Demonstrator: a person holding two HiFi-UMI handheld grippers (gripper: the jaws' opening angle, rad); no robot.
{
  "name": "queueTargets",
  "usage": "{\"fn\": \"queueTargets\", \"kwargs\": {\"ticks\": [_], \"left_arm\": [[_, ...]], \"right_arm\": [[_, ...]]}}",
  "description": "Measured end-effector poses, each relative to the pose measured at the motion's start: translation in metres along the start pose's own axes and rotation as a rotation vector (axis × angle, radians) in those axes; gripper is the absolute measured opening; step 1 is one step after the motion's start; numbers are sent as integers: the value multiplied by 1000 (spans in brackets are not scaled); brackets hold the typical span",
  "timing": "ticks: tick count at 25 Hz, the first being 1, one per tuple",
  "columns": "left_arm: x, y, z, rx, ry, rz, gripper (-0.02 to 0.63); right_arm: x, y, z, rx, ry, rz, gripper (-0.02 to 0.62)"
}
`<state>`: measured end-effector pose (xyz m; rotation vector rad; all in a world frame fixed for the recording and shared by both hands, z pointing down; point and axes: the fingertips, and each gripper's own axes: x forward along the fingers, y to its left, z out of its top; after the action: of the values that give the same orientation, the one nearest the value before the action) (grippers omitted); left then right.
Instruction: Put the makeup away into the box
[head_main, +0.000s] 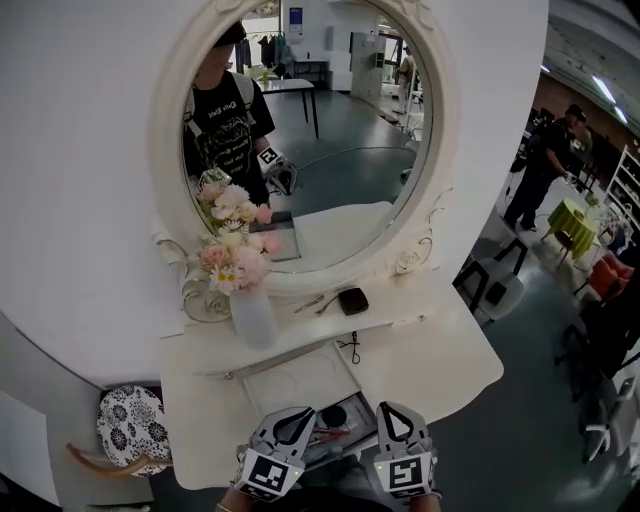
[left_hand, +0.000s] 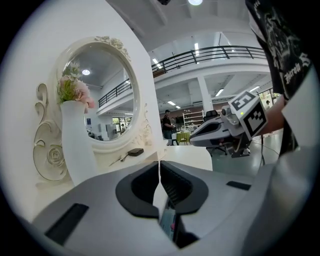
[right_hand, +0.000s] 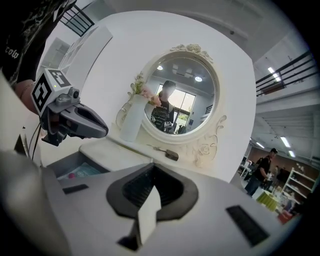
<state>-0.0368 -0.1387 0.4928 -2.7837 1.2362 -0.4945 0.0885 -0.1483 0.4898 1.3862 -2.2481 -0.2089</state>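
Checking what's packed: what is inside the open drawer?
The drawer shows a round dark item and thin reddish sticks; the left gripper and right gripper cover its front.

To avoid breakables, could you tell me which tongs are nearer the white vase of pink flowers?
Left. The left tongs are in front of the white vase, slightly rightward; the right tongs are farther right.

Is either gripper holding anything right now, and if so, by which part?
Nothing is held. The left gripper and the right gripper both have their jaws shut together with nothing between them.
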Motion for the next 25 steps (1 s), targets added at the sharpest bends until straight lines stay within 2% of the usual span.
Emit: {"fn": "queueTargets", "kwargs": {"ticks": [5, 10, 20, 25], "left_arm": [[24, 10, 6, -14, 12, 44, 23], [45, 15, 6, -34, 22, 69, 23], [75, 35, 19, -31, 61, 146, 23], [90, 35, 21, -60, 65, 186, 23]], "right_arm": [[23, -24, -16, -5, 11, 36, 9], [45, -48, -4, -25, -15, 59, 9], [80, -92, -8, -52, -1, 87, 9], [97, -119, -9, -62, -22, 96, 9]]}}
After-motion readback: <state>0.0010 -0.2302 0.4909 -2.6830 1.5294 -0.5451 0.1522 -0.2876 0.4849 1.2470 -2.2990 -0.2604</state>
